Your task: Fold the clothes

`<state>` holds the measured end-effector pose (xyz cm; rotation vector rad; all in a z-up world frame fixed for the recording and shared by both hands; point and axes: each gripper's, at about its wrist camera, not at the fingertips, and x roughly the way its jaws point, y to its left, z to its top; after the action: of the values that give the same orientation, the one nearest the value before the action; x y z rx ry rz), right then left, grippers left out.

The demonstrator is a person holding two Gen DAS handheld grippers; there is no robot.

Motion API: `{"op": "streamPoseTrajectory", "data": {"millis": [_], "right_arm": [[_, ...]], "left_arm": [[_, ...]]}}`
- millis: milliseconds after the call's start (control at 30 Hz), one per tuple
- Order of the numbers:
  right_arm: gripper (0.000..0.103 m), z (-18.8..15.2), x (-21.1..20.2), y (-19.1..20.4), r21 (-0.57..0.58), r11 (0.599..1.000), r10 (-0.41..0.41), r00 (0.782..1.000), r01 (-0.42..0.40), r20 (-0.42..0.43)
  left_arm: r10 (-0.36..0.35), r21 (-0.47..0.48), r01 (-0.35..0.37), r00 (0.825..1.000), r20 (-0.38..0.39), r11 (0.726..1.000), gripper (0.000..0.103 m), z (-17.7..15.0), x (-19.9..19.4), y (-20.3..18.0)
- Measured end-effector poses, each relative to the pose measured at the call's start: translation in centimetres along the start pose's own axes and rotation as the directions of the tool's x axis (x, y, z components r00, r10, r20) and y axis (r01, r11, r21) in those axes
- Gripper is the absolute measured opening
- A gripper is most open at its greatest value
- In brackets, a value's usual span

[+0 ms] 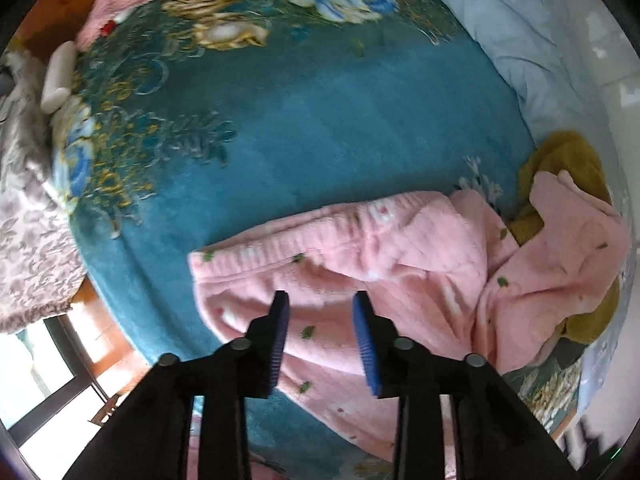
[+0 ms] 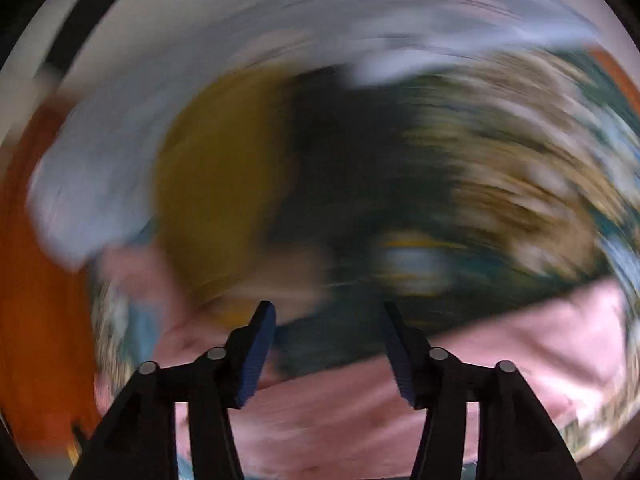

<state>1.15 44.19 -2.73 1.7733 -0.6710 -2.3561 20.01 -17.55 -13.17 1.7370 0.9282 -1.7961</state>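
Left gripper (image 1: 321, 294): jaws apart, nothing between them, hovering over the pink pants (image 1: 332, 268). Blue pads (image 1: 362, 332) clean of cloth.

Right gripper (image 2: 329, 308): jaws also apart and empty. The right wrist view was badly smeared by motion, so little beyond colour could be read; a band of pink cloth lay below the fingers, with mustard and dark patches beyond.

Pants lay on the teal floral blanket (image 1: 312, 120), waistband side toward the open blanket, one leg running down toward the camera. Ribbed band flat, body roughly spread, a few soft creases. To their right a second pink piece (image 1: 560, 248), same fleece with small green specks, sat crumpled and partly draped over a mustard garment (image 1: 568, 160). Whether it was a separate top or the other leg thrown aside, could not tell.

Further out: pale blue quilt (image 1: 520, 28) along the blanket's far edge, a pink item (image 1: 120, 4) at the far corner, a white oblong object (image 1: 59, 76) near the left edge, grey patterned fabric (image 1: 28, 208) beyond that.

Progress, as judged: early. Pants appeared laid out but no fold line was visible in them. The crumpled pink piece and the mustard garment looked untouched. No finished stack in sight, though the far pink item might be one; too small to say. Left to do: essentially all folds.
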Motion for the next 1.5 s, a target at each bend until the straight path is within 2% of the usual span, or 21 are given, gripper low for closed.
{"op": "streamPoseTrajectory", "data": {"millis": [33,133,267,300,400,467,533,633,700,767,833,900,933,1000,1067,1133,1233,1267,1333,1433,1500], "right_arm": [[0.063,0.5,1.2,3.3,-0.082,0.996,0.022,0.999,-0.024,-0.029],[0.067,1.2,4.9,10.8,-0.248,0.968,0.01,0.992,-0.042,-0.127],[0.067,1.1,9.9,15.2,-0.306,0.952,-0.078,0.975,0.011,-0.208],[0.067,1.1,10.6,15.8,-0.317,0.948,-0.106,0.973,0.036,-0.205],[0.067,2.2,11.1,17.9,-0.371,0.913,-0.219,0.971,0.171,-0.091],[0.067,3.1,10.6,19.6,-0.417,0.89,-0.214,0.977,0.184,-0.024],[0.067,4.0,10.5,21.9,-0.506,0.845,-0.198,0.98,0.174,0.006],[0.067,4.0,10.6,25.0,-0.604,0.784,-0.169,0.985,0.143,0.014],[0.067,3.6,11.1,26.7,-0.636,0.762,-0.155,0.988,0.122,0.004],[0.067,3.5,12.0,27.5,-0.647,0.755,-0.167,0.985,0.106,-0.033],[0.065,3.9,13.4,27.5,-0.623,0.775,-0.198,0.977,0.104,-0.083],[0.04,4.2,13.9,26.9,-0.559,0.826,-0.168,0.977,0.067,-0.131],[0.014,4.4,13.7,26.3,-0.525,0.85,-0.148,0.978,0.051,-0.145],[0.012,4.9,13.1,25.3,-0.453,0.892,-0.098,0.981,0.011,-0.169],[0.011,5.2,10.4,23.7,-0.395,0.916,0.009,0.989,-0.067,-0.147],[0.01,5.4,5.5,21.2,-0.346,0.927,0.124,0.99,-0.141,-0.071],[0.01,5.2,-2.7,15.1,-0.285,0.938,0.23,0.969,-0.197,0.088],[0.01,4.9,-5.0,12.7,-0.265,0.948,0.218,0.965,-0.174,0.149],[0.01,4.2,-8.6,6.7,-0.194,0.979,0.107,0.96,-0.057,0.258],[0.01,3.1,-9.8,-2.5,-0.037,0.991,-0.115,0.951,0.131,0.289],[0.016,2.7,-8.7,-8.0,0.059,0.966,-0.257,0.93,0.25,0.262]], "left_arm": [[-0.004,0.014,0.004,1.0,-0.009,1.0,0.038,0.2,0.3,-0.3],[-0.016,0.05,0.018,0.999,-0.035,0.999,0.039,0.7,1.2,-0.8],[-0.06,0.009,0.061,0.997,-0.055,0.998,0.039,1.6,1.6,0.6],[-0.071,-0.006,0.071,0.996,-0.059,0.997,0.039,1.9,1.7,1.0],[-0.093,-0.038,0.091,0.994,-0.064,0.995,0.039,2.6,2.0,2.0],[-0.101,-0.052,0.098,0.993,-0.062,0.994,0.039,3.1,2.2,2.6],[-0.107,-0.064,0.102,0.992,-0.063,0.993,0.039,3.6,2.5,3.0],[-0.11,-0.071,0.105,0.991,-0.073,0.992,0.039,4.1,3.1,2.9],[-0.115,-0.07,0.109,0.99,-0.085,0.992,0.039,4.3,3.5,2.4],[-0.117,-0.053,0.112,0.988,-0.098,0.992,0.039,4.2,3.7,1.6],[-0.116,-0.031,0.113,0.987,-0.108,0.993,0.039,4.1,3.7,0.8],[-0.111,-0.013,0.111,0.987,-0.114,0.994,0.039,4.0,3.7,0.2],[-0.109,-0.012,0.108,0.987,-0.116,0.994,0.039,4.0,3.7,0.0],[-0.102,-0.012,0.102,0.988,-0.119,0.995,0.039,4.0,3.6,-0.4],[-0.099,-0.015,0.098,0.988,-0.117,0.995,0.039,4.1,3.5,-0.8],[-0.101,-0.007,0.1,0.988,-0.113,0.995,0.039,4.1,3.3,-1.4],[-0.095,0.015,0.097,0.989,-0.115,0.995,0.039,3.8,3.2,-2.4],[-0.092,0.021,0.095,0.989,-0.117,0.995,0.039,3.6,3.2,-2.8],[-0.086,0.031,0.09,0.989,-0.123,0.995,0.039,3.3,3.3,-3.4],[-0.07,0.04,0.076,0.988,-0.137,0.996,0.039,2.7,3.5,-4.3],[-0.056,0.052,0.064,0.988,-0.143,0.997,0.039,2.3,3.5,-4.9]]}}
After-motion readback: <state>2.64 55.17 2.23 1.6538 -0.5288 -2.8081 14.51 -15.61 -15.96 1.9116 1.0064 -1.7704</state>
